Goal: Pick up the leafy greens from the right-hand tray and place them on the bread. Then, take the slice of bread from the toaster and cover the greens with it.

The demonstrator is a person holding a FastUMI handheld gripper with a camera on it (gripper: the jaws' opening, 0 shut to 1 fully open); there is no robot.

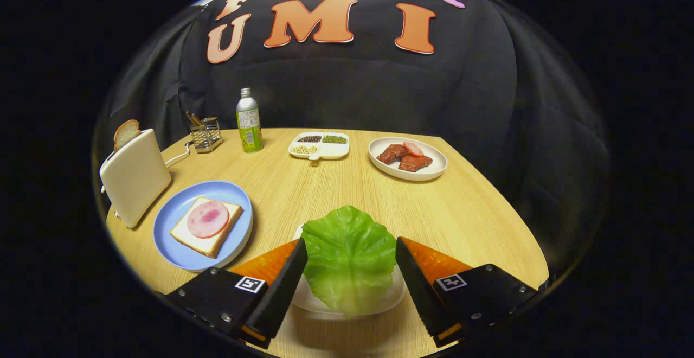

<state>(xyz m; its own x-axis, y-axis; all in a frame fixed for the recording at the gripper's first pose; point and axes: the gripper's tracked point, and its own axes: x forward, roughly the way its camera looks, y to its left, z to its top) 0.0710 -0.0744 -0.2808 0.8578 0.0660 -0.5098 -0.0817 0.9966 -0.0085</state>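
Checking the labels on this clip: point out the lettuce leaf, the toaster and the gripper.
lettuce leaf (349, 257), gripper view, middle of the leaf.
toaster (135, 178), gripper view, its white side.
gripper (351, 249), gripper view, midway between fingertips flanking the leaf.

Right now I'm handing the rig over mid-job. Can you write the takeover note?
Tool: open, fingers either side of the leafy greens, not clearly pressing on them.
Greens: sitting over the white tray, between the fingers.
Bread with ham: on the blue plate, beyond the left finger.
Toaster: beside the blue plate, bread slice sticking out of the top.
Done: tool lined up on the greens.
Left: grip the greens, lay them on the bread, then cover with the toaster slice.
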